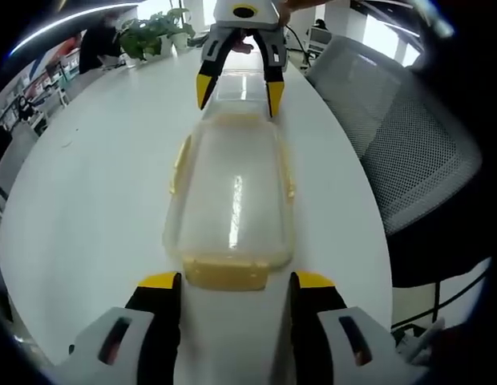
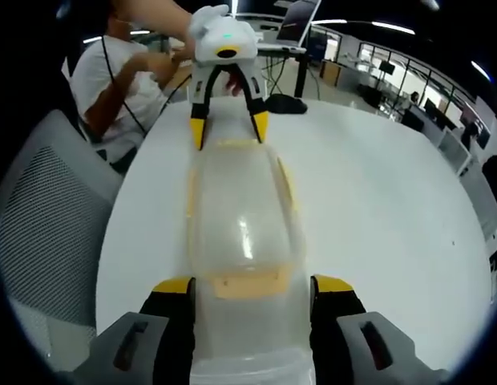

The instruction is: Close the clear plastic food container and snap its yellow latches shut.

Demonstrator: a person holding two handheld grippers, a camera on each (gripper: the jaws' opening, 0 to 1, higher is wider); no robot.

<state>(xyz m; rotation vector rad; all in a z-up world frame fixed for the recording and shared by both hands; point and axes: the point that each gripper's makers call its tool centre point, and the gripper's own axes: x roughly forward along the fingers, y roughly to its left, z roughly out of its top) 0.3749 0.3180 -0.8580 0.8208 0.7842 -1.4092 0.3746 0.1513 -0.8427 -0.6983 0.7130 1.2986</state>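
Left gripper view has the clear container [image 1: 231, 200] lying lengthwise on the white tabletop [image 1: 88, 184], bracketed at opposite ends by the left tool [image 1: 235, 281] and right tool [image 1: 237, 92], both spread wide, presumably so its end latches [image 1: 226, 274] can be pressed shut.

Clear container [image 1: 231, 200]: one, lid on, between the tips of both tools. Yellow latches: four, one per side. Hand-held gripper: two, left [image 1: 235, 282], right [image 2: 252, 287]. White bench [image 1: 88, 200]: one. Mesh chair [image 1: 409, 152]: one. Potted plant [image 1: 152, 34]: one.

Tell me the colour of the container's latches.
Yellow latches, clearest in the left gripper view.
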